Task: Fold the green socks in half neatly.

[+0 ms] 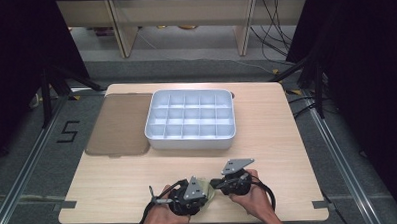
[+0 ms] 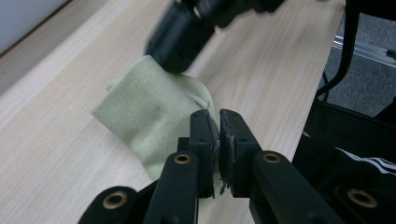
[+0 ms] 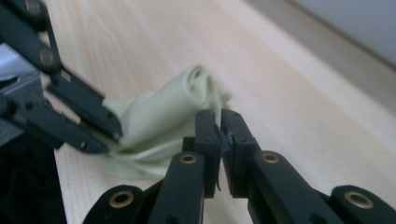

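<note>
A pale yellow-green cloth (image 1: 204, 182) lies bunched near the table's front edge, between the two grippers. In the left gripper view the cloth (image 2: 154, 109) spreads ahead of my left gripper (image 2: 214, 117), whose jaws are shut on its near edge. That left gripper (image 1: 206, 192) points toward the right one. My right gripper (image 3: 217, 116) has its jaws together at a raised corner of the cloth (image 3: 163, 112) and appears to pinch it. From above, the right gripper (image 1: 214, 183) meets the cloth from the right. A hand holds each gripper.
A white tray (image 1: 191, 141) with several compartments stands at the table's middle back. A flat brownish lid (image 1: 119, 125) lies to its left. The table's front edge (image 1: 190, 220) runs just below the hands. Black cables trail from both grippers.
</note>
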{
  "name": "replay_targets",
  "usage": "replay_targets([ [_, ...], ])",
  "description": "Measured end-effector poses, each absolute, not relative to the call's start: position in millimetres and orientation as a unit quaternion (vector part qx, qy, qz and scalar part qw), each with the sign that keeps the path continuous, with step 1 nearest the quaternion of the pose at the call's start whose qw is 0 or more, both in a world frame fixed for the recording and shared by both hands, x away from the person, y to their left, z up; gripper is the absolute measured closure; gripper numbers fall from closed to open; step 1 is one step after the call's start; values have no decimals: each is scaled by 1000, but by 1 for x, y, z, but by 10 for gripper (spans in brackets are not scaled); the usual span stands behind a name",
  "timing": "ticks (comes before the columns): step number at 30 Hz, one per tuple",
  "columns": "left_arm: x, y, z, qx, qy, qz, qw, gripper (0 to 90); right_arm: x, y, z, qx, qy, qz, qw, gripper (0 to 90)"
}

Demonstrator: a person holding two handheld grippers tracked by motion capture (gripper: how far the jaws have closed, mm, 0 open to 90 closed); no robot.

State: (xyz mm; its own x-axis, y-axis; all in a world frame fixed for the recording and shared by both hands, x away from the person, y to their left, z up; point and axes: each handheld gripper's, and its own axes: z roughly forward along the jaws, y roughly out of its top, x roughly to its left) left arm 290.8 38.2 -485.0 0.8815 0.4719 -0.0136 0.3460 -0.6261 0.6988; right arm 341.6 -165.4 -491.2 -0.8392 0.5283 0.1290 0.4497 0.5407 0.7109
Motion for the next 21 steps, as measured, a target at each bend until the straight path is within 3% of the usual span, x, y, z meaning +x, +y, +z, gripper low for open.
replay_targets([
  [6,290,32,-490,910,209,86,348,829,344,-173,-479,284,860,418,64,861],
  [21,288,29,-494,908,215,90,348,825,338,-155,-480,261,862,434,15,867],
])
